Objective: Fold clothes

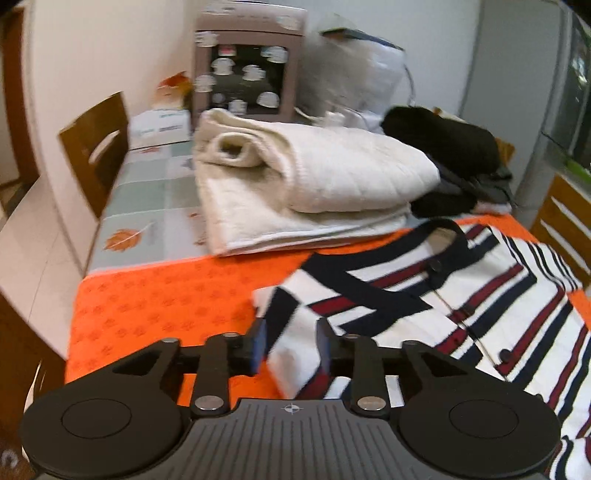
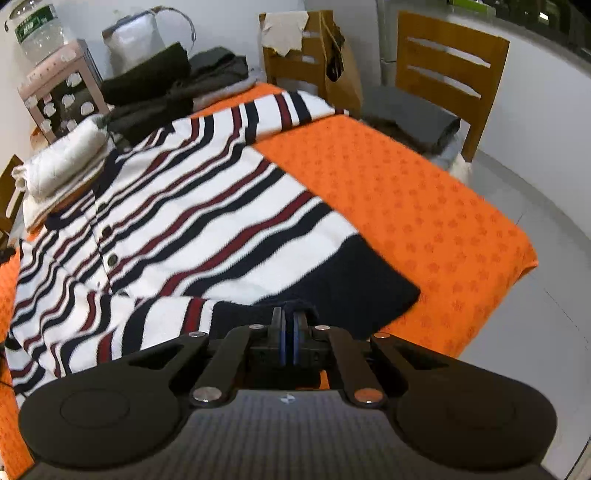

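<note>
Blue-padded left gripper, bottom centre of its view, stands partly open, jaws apart with nothing pinched; a white folded corner of the striped cardigan lies just beyond and between the pads, not pressed by them. Right gripper, bottom centre of its view, is clamped tight on the cardigan's navy hem band, pads nearly touching with the fabric between. The cardigan sprawls buttoned-side up across the orange cloth covering the tabletop, one sleeve folded over the body at lower left of the right view, the far sleeve stretching toward the upper centre. Step in hand, by my reading: a side or sleeve fold just laid down by the left, while the right holds the hem. Next move likely needs the left to take a fresh grip on the hem so both can carry the bottom up toward the collar. Folded cream blanket and dark clothes pile sit behind. Labels on the box and jar are too blurred to read.
</note>
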`<action>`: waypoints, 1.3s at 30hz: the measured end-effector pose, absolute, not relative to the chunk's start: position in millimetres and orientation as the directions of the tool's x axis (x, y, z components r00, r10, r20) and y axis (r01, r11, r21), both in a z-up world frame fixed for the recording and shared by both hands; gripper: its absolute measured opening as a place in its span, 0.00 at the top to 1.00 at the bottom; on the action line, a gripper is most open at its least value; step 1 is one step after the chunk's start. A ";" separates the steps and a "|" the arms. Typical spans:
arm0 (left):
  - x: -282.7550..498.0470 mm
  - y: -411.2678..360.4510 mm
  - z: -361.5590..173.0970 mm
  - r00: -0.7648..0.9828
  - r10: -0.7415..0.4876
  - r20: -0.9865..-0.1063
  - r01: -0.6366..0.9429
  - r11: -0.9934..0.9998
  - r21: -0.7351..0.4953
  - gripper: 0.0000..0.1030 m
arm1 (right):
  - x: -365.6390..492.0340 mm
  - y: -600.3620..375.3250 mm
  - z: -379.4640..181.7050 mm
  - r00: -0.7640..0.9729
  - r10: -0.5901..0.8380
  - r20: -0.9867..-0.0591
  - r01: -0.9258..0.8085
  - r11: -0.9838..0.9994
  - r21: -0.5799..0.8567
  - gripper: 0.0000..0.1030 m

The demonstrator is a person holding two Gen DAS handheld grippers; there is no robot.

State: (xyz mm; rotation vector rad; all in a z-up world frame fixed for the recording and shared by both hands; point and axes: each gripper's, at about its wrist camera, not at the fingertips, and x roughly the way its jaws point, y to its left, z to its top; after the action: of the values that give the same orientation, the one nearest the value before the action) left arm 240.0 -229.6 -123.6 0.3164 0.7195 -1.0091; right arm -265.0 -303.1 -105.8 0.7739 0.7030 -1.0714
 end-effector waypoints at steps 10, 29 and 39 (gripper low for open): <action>253.8 -268.0 -152.7 0.444 -0.525 -0.726 0.787 0.616 0.035 0.60 | -266.5 -295.6 -105.8 0.338 -0.487 -0.806 0.935 0.268 0.231 0.95; 268.4 -250.1 -157.4 0.458 -0.540 -0.706 0.691 0.716 -0.100 0.80 | -278.0 -322.3 -114.1 0.304 -0.510 -0.805 0.952 0.188 0.240 0.89; 241.7 -193.3 -114.3 0.312 -0.711 -0.630 0.775 0.574 -0.264 0.68 | -313.6 -304.6 -111.5 0.404 -0.520 -0.753 0.915 0.222 0.337 0.68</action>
State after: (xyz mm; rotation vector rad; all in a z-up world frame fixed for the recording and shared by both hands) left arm 241.7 -193.3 -114.3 0.0940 0.7800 -0.9826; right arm -313.6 -304.6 -111.5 0.8610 0.5513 -1.0631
